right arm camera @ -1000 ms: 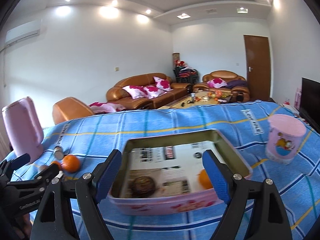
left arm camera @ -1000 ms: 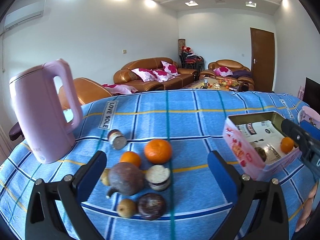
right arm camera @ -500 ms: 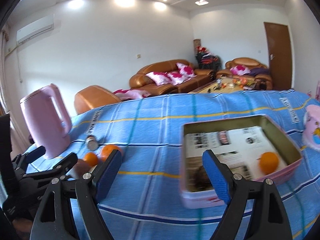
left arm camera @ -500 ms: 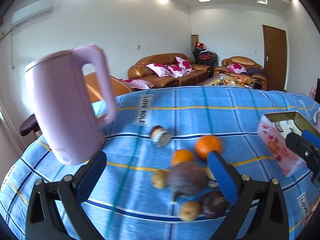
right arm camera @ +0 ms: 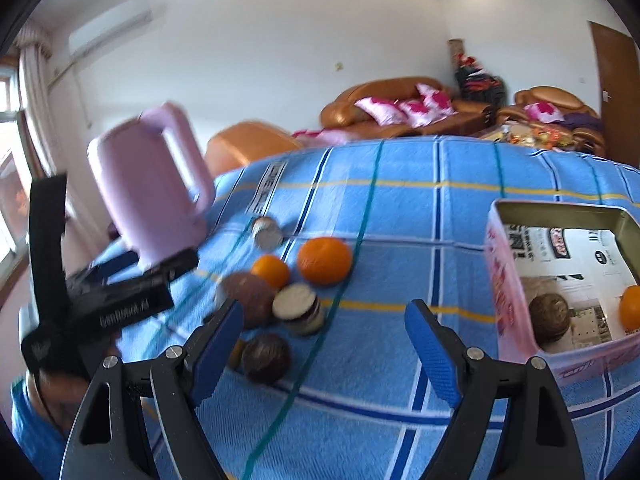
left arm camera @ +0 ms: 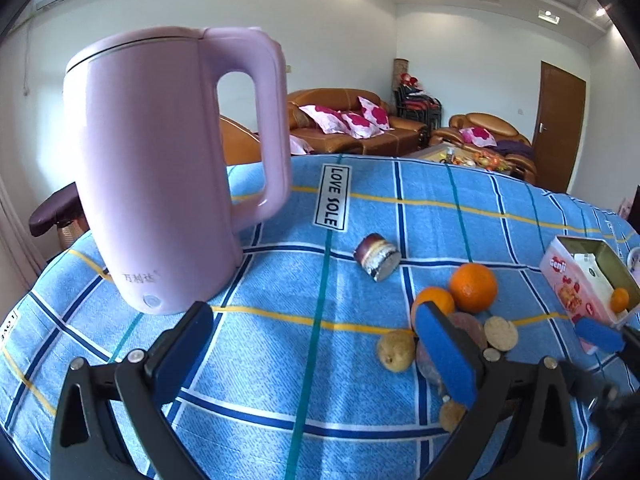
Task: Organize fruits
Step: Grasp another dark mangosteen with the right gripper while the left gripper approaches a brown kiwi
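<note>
In the pink tin (right arm camera: 508, 300) we see two fruits already, the fruit pile (right arm camera: 280, 292) mid-table waits, both grippers (right arm camera: 324, 344) (left arm camera: 316, 344) wide apart, empty.

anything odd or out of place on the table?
One thing: a small purple-wrapped can lies tipped on its side near the pink kettle, not fruit. The loose fruit cluster beside the tin box looks intact; nothing spilled.

the kettle (left arm camera: 160, 168) is smooth, satin pink plastic. the tablecloth (left arm camera: 360, 216) is matt woven cloth. the tin (right arm camera: 560, 280) shows dull metal inside, lined with printed paper. the oranges (right arm camera: 324, 260) have dimpled, faintly glossy skin.
</note>
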Motion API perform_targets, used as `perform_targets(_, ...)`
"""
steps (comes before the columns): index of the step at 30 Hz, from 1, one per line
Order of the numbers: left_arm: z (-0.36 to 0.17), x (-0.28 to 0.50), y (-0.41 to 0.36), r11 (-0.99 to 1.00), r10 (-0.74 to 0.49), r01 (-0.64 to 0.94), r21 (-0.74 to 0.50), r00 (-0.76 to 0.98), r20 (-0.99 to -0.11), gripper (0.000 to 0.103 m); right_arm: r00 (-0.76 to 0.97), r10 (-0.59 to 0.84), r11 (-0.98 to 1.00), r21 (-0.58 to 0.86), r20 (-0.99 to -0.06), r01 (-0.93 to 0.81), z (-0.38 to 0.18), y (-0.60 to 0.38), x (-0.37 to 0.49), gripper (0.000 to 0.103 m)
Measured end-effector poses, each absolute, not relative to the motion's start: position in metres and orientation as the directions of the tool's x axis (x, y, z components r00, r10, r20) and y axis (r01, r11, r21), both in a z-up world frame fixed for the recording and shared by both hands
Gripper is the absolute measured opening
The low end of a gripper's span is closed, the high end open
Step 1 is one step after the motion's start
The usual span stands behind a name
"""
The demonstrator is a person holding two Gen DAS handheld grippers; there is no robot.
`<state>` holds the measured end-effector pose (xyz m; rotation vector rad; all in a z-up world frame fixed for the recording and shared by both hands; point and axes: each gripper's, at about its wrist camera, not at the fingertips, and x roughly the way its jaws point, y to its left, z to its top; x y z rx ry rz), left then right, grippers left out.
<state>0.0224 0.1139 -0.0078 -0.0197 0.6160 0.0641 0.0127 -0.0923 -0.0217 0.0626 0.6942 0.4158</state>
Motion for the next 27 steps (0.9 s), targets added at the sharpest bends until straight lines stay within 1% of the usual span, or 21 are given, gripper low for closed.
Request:
perform_targets(1, -0.007, 0.022, 0.114, 0.998, 0.053, -0.059, 0.009, 0.815, -0.578, 0.103, 0.676, 0.397, 0.912, 0.183, -0.621, -0.368, -0.024, -0.090, 0.011, 0.083)
perform_targets(2, -0.007, 0.021, 0.113, 0.998, 0.055, -0.052, 0.022, 0.814, -0.578, 0.103, 0.661, 0.398, 0.907, 0.164, -0.636, -0.389, -0.025, -0.085, 0.009, 0.076)
perform_targets(3, -0.008, 0.021, 0.112, 0.998, 0.058, -0.047, 0.033, 0.812, -0.581, 0.103, 0.652, 0.397, 0.903, 0.148, -0.645, -0.403, -0.026, -0.082, 0.008, 0.073)
perform_targets(5, -0.008, 0.022, 0.116, 0.998, 0.061, -0.049, 0.036, 0.809, -0.584, 0.103, 0.617, 0.368, 0.898, 0.093, -0.695, -0.430, -0.033, -0.069, 0.010, 0.065)
perform_targets(6, -0.008, 0.023, 0.118, 0.998, 0.059, -0.052, 0.029, 0.806, -0.589, 0.103, 0.598, 0.358, 0.896, 0.083, -0.717, -0.437, -0.038, -0.065, 0.012, 0.062)
perform_targets(7, -0.008, 0.023, 0.120, 0.998, 0.056, -0.055, 0.020, 0.803, -0.593, 0.103, 0.573, 0.376, 0.886, 0.102, -0.729, -0.452, -0.040, -0.062, 0.014, 0.058)
perform_targets(8, -0.008, 0.023, 0.122, 0.998, 0.051, -0.059, 0.007, 0.801, -0.596, 0.103, 0.562, 0.390, 0.881, 0.118, -0.730, -0.459, -0.041, -0.061, 0.014, 0.058)
perform_targets(10, -0.008, 0.024, 0.128, 0.998, 0.044, -0.067, -0.016, 0.801, -0.597, 0.103, 0.552, 0.383, 0.877, 0.104, -0.741, -0.469, -0.043, -0.055, 0.016, 0.058)
perform_targets(12, -0.007, 0.023, 0.133, 0.996, 0.035, -0.075, -0.042, 0.804, -0.594, 0.103, 0.542, 0.381, 0.872, 0.098, -0.749, -0.479, -0.044, -0.050, 0.018, 0.055)
perform_targets(14, -0.007, 0.024, 0.136, 0.994, 0.022, -0.079, -0.070, 0.803, -0.595, 0.103, 0.531, 0.375, 0.872, 0.094, -0.760, -0.481, -0.047, -0.044, 0.022, 0.049)
perform_targets(16, -0.006, 0.023, 0.137, 0.994, 0.013, -0.076, -0.081, 0.805, -0.593, 0.103, 0.528, 0.368, 0.874, 0.090, -0.766, -0.478, -0.048, -0.039, 0.026, 0.046)
perform_targets(17, -0.006, 0.024, 0.137, 0.994, 0.012, -0.075, -0.083, 0.807, -0.590, 0.103, 0.523, 0.376, 0.871, 0.100, -0.765, -0.480, -0.048, -0.038, 0.028, 0.040)
perform_targets(24, -0.006, 0.023, 0.132, 0.995, -0.036, -0.024, -0.097, 0.815, -0.579, 0.102, 0.522, 0.395, 0.871, 0.128, -0.756, -0.474, -0.047, -0.045, 0.026, 0.039)
perform_targets(27, -0.004, 0.020, 0.126, 0.991, -0.113, 0.048, -0.128, 0.814, -0.569, 0.101, 0.569, 0.440, 0.875, 0.188, -0.695, -0.447, -0.038, -0.064, 0.022, 0.039)
